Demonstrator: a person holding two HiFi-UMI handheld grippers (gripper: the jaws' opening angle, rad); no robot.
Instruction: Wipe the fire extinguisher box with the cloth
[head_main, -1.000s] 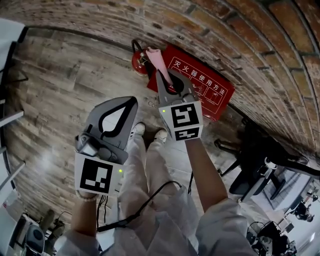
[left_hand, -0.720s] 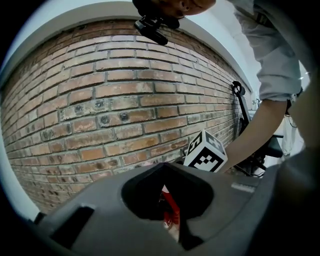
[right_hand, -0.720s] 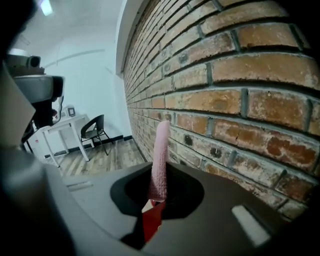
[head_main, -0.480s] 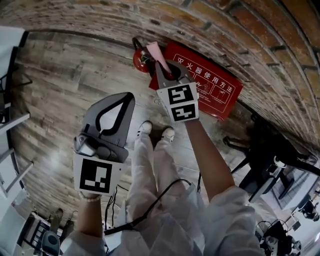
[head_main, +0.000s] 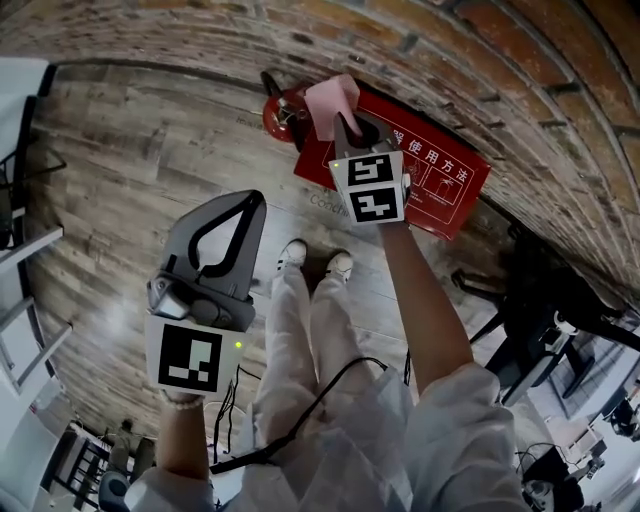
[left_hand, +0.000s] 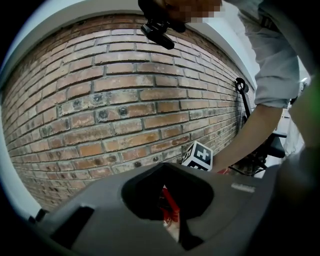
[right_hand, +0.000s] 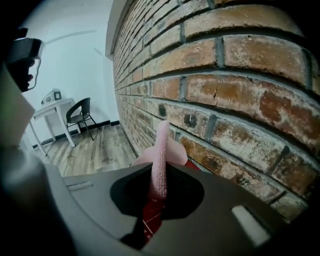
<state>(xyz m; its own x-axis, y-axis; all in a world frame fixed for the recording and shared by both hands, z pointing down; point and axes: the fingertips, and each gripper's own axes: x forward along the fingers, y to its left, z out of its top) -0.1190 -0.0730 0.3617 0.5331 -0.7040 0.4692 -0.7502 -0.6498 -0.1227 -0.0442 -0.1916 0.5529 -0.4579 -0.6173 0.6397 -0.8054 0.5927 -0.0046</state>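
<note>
The red fire extinguisher box (head_main: 437, 184) lies against the foot of the brick wall, its printed face up. My right gripper (head_main: 344, 126) reaches over the box's left end and is shut on the pink cloth (head_main: 332, 104), which fans out past the tips. In the right gripper view the cloth (right_hand: 160, 156) stands up between the shut jaws of my right gripper (right_hand: 157, 170), with the red box (right_hand: 150, 218) beneath. My left gripper (head_main: 250, 202) hangs shut and holds nothing, well short of the box, above the wooden floor. The left gripper view shows the left gripper (left_hand: 163, 168) facing the wall.
A red extinguisher (head_main: 281, 116) stands left of the box. The brick wall (head_main: 480, 70) runs right behind it. Dark chairs and equipment (head_main: 530, 300) crowd the right. My feet (head_main: 315, 260) stand just before the box. A chair (right_hand: 80, 115) and white table (right_hand: 49, 109) stand farther along the wall.
My right gripper has moved forward over the box toward the wall, and the cloth now spreads wider past its tips. The left gripper has barely moved.
</note>
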